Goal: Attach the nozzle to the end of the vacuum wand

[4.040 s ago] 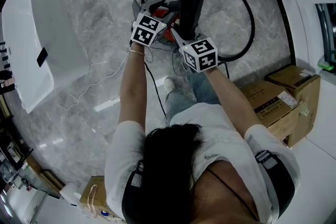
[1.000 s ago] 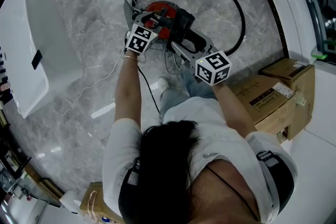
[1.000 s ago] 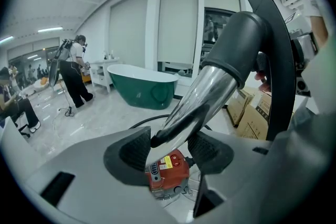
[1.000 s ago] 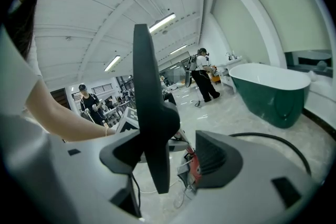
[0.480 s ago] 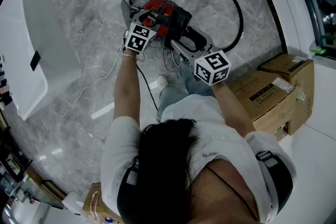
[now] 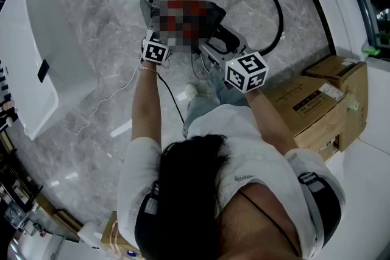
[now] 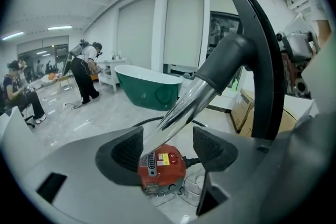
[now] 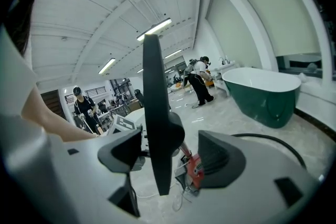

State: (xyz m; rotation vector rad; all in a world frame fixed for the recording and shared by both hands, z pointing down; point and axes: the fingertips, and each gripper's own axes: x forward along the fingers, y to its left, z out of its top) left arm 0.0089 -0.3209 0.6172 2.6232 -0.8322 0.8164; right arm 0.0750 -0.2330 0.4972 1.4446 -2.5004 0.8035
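Note:
In the left gripper view the chrome wand runs up between my left gripper's pads into the black nozzle. These jaws have just been opening and stand open, with a gap beside the wand. Below sits the red vacuum body. In the right gripper view the flat nozzle stands edge-on between my right gripper's pads. Those jaws have also just been opening and are open. From the head view both marker cubes flank the nozzle, and the black hose loops behind.
A white bathtub stands on the marble floor at the left. Cardboard boxes sit at the right. A thin cable trails across the floor. Farther off are a green bathtub and people.
Four seconds ago the nozzle stood upright between both grippers; it now lies lower, over the vacuum. Over the last second both hands have stayed nearly in place.

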